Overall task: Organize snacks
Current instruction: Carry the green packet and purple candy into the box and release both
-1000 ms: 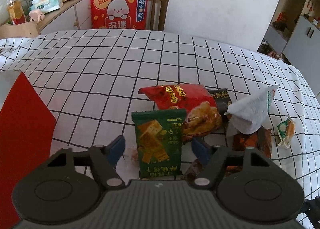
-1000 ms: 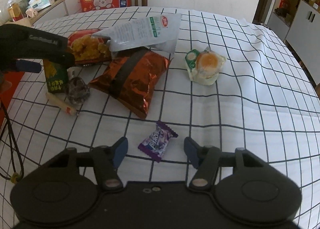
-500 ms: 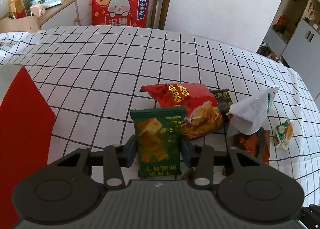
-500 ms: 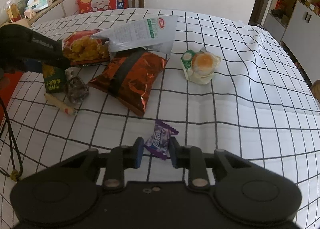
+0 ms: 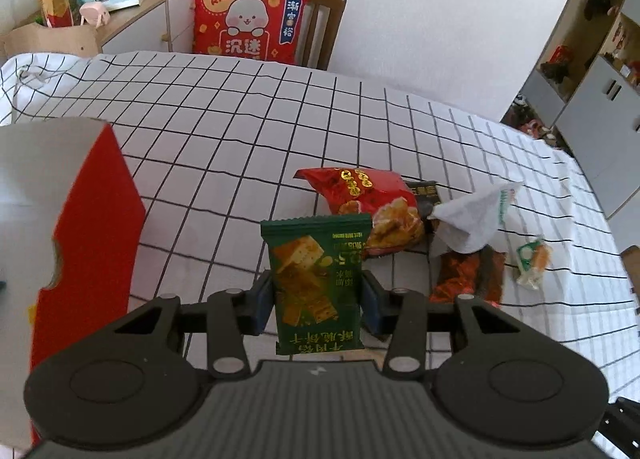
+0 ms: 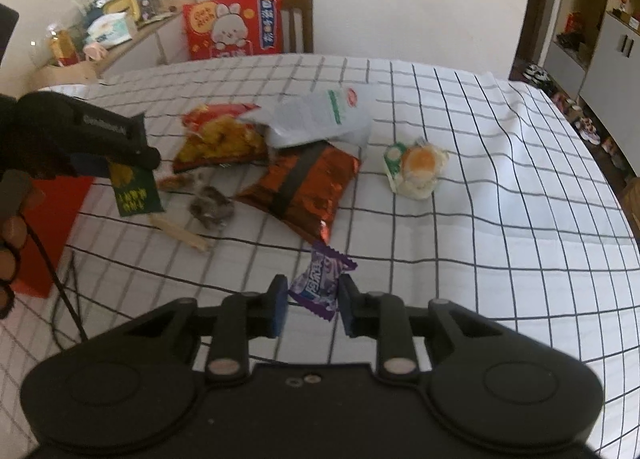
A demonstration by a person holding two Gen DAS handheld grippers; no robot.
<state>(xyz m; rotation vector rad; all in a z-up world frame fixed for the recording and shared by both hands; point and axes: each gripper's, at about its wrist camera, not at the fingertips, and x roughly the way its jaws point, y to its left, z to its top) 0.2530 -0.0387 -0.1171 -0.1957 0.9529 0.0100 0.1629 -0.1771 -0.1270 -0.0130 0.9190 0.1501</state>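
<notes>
One purple candy, right view only

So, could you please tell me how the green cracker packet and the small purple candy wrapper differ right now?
The green cracker packet is a flat rectangular pouch held in the left gripper; the small purple candy wrapper sits in the right gripper. The packet is clearly larger and shows crackers, while the wrapper is tiny with crimped ends. Both are gripped and appear lifted off the checked tablecloth.
</notes>
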